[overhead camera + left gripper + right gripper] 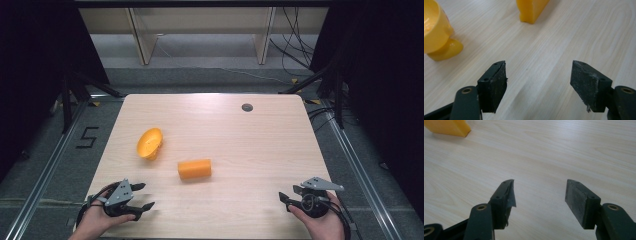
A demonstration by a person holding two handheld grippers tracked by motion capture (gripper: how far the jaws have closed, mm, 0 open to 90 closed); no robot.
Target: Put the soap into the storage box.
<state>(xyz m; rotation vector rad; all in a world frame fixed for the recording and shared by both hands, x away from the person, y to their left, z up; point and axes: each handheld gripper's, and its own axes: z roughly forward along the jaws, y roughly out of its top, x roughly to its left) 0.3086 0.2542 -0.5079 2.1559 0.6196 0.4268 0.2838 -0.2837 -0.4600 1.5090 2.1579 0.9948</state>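
Note:
An orange block (194, 169) lies on its side near the middle of the wooden table (250, 145). A yellow footed cup (149, 143) lies tipped over to its left. My left gripper (143, 196) rests at the table's front left, open, nothing between its jaws. In the left gripper view the cup (435, 32) sits at the upper left and the block (531, 10) at the top, both well ahead of the gripper (538, 83). My right gripper (285, 201) is at the front right, open and empty; its view (540, 200) shows the block's corner (449, 127) far off.
A small dark round grommet (247, 107) sits in the tabletop near the far edge. Black stands and cables flank the table on both sides. Wooden furniture legs stand beyond the far edge.

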